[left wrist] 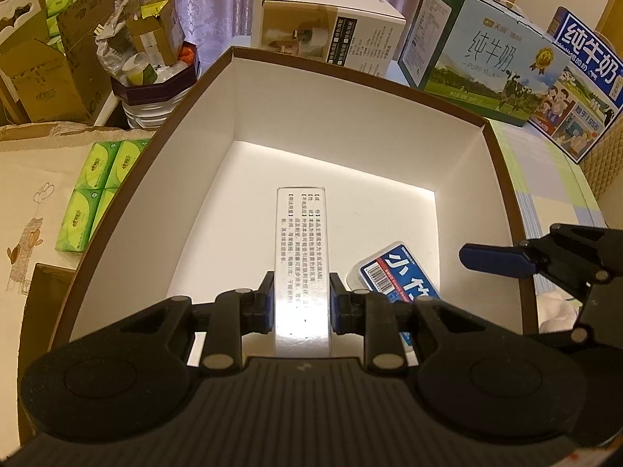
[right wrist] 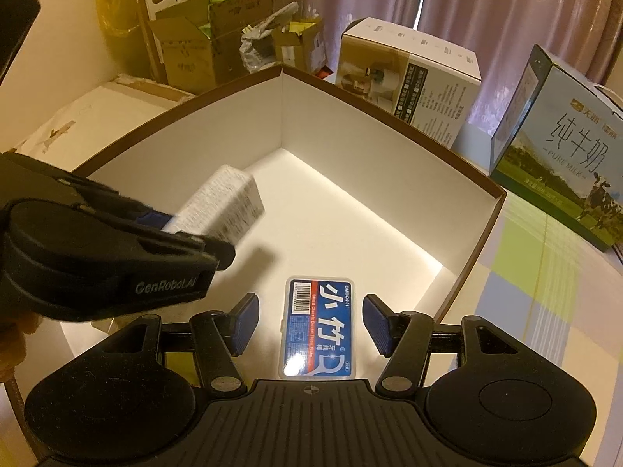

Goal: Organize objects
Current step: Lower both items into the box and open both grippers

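Left wrist view: the left gripper has its jaws closed on a long white cardboard carton printed with black Chinese text, pinched between the blue pads near its near end. The carton is held over the inside of a large open box with white walls and a brown rim. Low in that box, just right of the gripper, lies a flat blue-and-white plastic floss-pick case with a barcode, partly hidden behind the right finger. The right gripper reaches in from the right edge above the box rim; only one blue pad shows here. Left of the box sit green tissue packs, and behind it a white product box and a green-and-blue milk carton case.

Right wrist view: the right gripper has its jaws spread wide, holding nothing, one pad on either side of the floss-pick case, which lies flat on the box floor, clear of both pads. The left gripper comes in from the left, holding the white carton tilted above the box floor. The carton looks blurred. The box stands on a worktop with a pale checked cloth.
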Motion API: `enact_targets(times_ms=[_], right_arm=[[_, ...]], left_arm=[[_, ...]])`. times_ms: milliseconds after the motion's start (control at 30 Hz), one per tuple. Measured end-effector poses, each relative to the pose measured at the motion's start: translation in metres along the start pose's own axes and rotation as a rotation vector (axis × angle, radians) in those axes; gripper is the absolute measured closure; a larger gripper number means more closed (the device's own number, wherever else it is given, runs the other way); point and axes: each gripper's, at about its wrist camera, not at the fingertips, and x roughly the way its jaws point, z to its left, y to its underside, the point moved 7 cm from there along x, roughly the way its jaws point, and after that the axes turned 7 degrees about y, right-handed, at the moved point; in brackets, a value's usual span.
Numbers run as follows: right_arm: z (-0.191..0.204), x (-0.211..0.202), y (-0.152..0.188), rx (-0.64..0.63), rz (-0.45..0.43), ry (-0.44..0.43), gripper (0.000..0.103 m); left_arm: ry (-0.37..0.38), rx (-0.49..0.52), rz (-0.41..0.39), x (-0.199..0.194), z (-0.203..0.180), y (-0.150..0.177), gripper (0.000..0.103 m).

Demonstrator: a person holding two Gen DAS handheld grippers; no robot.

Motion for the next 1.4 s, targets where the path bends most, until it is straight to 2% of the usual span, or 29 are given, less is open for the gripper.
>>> enact_targets(times_ms=[67, 167, 267, 467, 533, 600, 967, 1400], right_arm=[[0.0, -0.001, 0.0, 0.001, 0.0, -0.001, 0.046], [0.0, -0.005, 0.001, 0.01, -0.004, -0.01, 0.045], [-0.002, -0.01, 0.004, 0.03, -0.01, -0.025, 0.041], [0.001, -0.029, 0.011, 0.048, -0.036, -0.056, 0.036], [0.003, -0.035, 0.014, 0.055, -0.048, -0.063, 0.034], [0.004, -0.041, 0.017, 0.062, -0.057, -0.068, 0.034], [0.01, -0.089, 0.034, 0.131, -0.114, -0.09, 0.033], [0.009, -0.142, 0.061, 0.221, -0.16, -0.124, 0.033]], left_arm=[[0.005, 0.005, -0.017, -0.001, 0.0, -0.003, 0.077], [0.009, 0.011, -0.024, -0.004, 0.0, -0.005, 0.058], [-0.002, 0.02, -0.03, -0.01, 0.002, -0.004, 0.05], [-0.023, 0.045, -0.035, -0.027, 0.006, 0.001, 0.028], [-0.028, 0.062, -0.04, -0.034, 0.006, 0.003, 0.025], [-0.035, 0.074, -0.05, -0.042, 0.007, 0.006, 0.017], [-0.026, 0.108, -0.158, -0.099, 0.003, 0.018, 0.001], [0.022, 0.097, -0.23, -0.151, -0.016, 0.052, 0.001]])
